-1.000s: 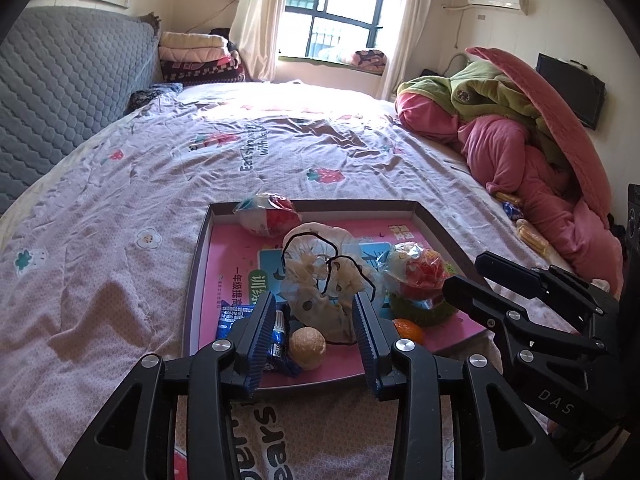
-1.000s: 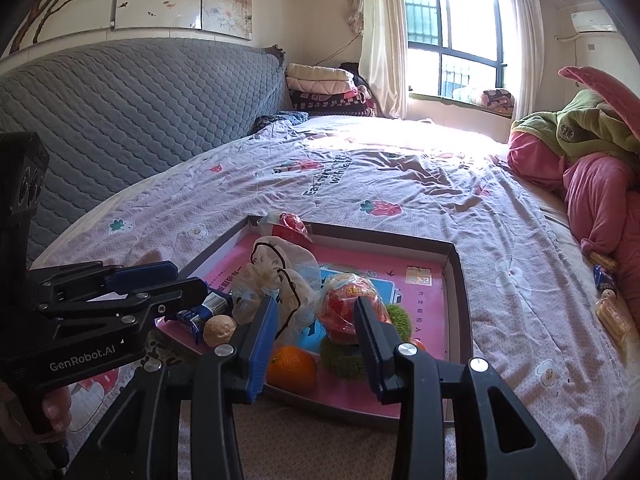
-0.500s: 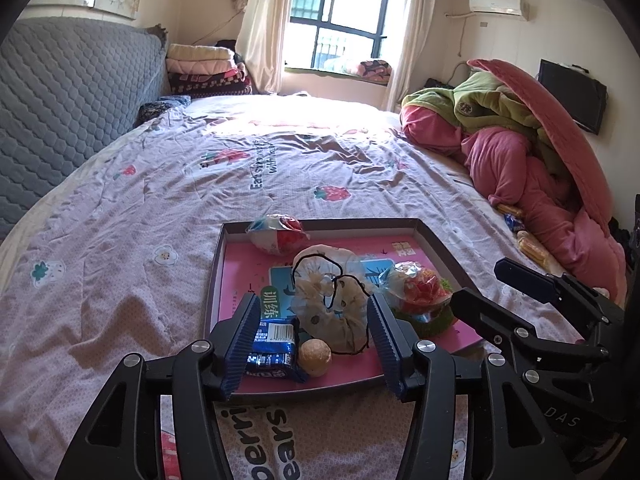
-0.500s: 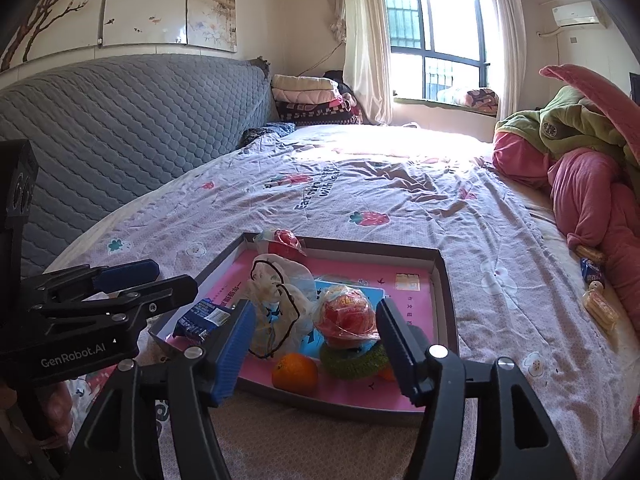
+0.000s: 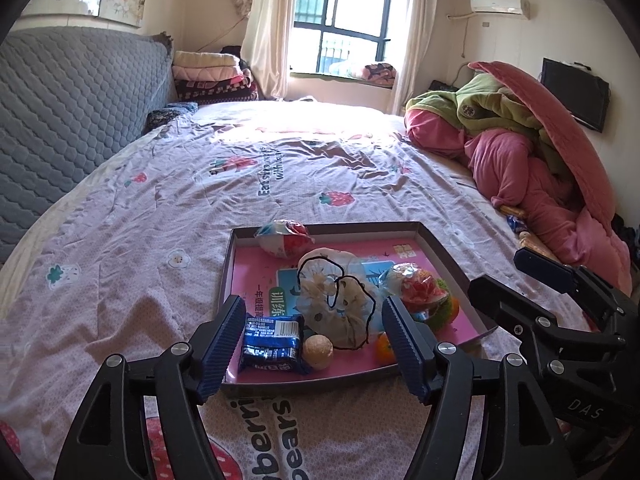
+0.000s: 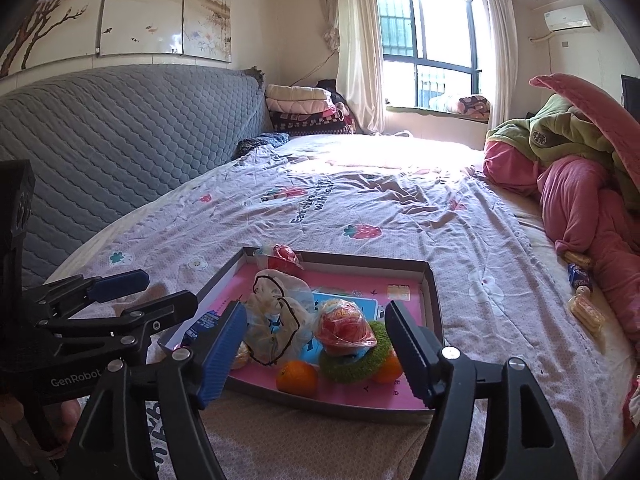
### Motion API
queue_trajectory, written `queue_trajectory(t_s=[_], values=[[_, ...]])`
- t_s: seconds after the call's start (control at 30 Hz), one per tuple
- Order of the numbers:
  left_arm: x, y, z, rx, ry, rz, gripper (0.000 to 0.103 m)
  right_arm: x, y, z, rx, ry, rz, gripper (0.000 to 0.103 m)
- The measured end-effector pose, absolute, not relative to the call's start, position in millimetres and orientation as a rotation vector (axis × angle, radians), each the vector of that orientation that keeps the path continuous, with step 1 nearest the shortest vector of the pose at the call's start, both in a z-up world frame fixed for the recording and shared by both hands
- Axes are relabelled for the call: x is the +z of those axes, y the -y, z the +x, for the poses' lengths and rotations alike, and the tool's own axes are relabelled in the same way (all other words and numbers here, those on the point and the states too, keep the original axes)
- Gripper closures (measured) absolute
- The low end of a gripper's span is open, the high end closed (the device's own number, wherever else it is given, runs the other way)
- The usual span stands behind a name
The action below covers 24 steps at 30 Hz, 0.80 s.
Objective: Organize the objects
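Two handheld grippers hover over a shallow pink-lined tray (image 5: 438, 248) on a bed, most of the clutter already gathered inside it. At left, the left gripper (image 5: 312, 344) has just been opening; its blue-padded fingers stand spread and pinch nothing, framing the tray's near edge from above. Reading across the tray from the left: a blue snack packet (image 5: 272, 344) and a small round bun (image 5: 317, 352) near the front, a red-and-white wrapped snack (image 5: 284, 236) against the far rim, a crumpled clear bag with a black cord (image 5: 336, 300) in the middle, then a red item in clear wrap (image 6: 344, 326) resting on a green ring (image 6: 356, 364), with two oranges (image 6: 297, 378) beside it. The right gripper (image 6: 316, 360), also just opened, holds its fingers apart and empty before the tray's right half. Farther right, a few packaged snacks (image 6: 582, 292) lie loose on the sheet beside a heap of pink bedding (image 6: 580, 216), apparently the work left to do.
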<state>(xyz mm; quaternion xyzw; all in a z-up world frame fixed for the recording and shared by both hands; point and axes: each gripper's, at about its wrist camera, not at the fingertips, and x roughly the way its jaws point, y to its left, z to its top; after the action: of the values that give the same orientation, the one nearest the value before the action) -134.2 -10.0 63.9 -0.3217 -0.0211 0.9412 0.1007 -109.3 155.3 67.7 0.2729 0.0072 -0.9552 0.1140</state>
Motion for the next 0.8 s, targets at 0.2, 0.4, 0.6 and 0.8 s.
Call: queue_trajectory(t_s=[0.2,0.4,0.6,0.8], values=[[68.9,13.3,-120.1,2.805,0.069,-0.945,0.028,74.2,-156.5,-97.8,-2.81,-0.023,0.774,0.026],[71.8,14.9,-101.3,2.865,0.05,-0.894,0.025,79.6,-155.4,-86.4,-2.819,-0.044,0.751,0.022],[73.6,23.4,-88.4,2.885,0.088,-0.867,0.025,80.1,-154.5,-79.1,-2.818,-0.039,0.752,0.021],[68.8,29.5,-86.1,2.918,0.099,-0.892,0.024,78.8,-155.1,-73.8,-2.822,-0.025,0.761,0.02]])
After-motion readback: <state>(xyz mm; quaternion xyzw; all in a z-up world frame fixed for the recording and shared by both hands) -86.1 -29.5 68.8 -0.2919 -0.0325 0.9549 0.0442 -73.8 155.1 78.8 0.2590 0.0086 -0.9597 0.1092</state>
